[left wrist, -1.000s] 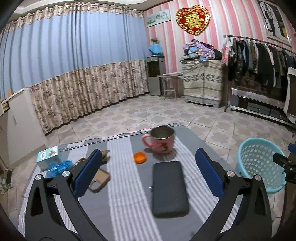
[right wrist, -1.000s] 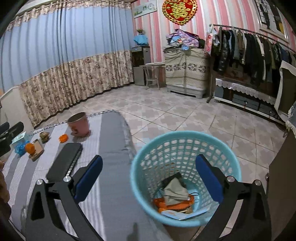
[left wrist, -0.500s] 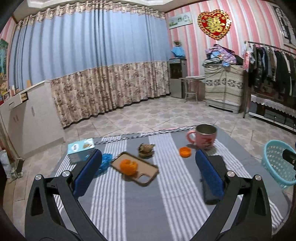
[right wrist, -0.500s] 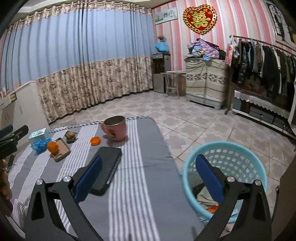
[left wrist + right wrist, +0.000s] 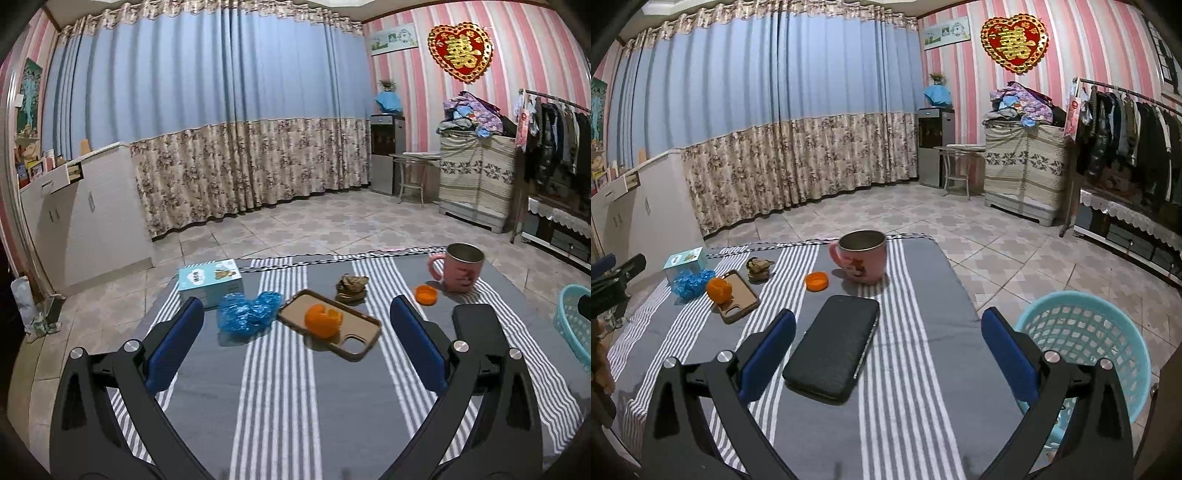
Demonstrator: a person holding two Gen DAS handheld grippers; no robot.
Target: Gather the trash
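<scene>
Ok, orange peel (image 5: 323,320) sits on the brown phone case (image 5: 330,325) mid-desk, crumpled blue plastic (image 5: 248,312) just beside it, orange cap (image 5: 426,294) near the pink mug (image 5: 461,268). I've got L gripper (image 5: 295,341) and R gripper (image 5: 886,343) w/ jaws spread, empty. Teal mesh basket (image 5: 1086,347) on floor, desk's right.

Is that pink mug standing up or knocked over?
Upright. The pink mug stands on its base on the striped cloth, its open rim facing up.
</scene>
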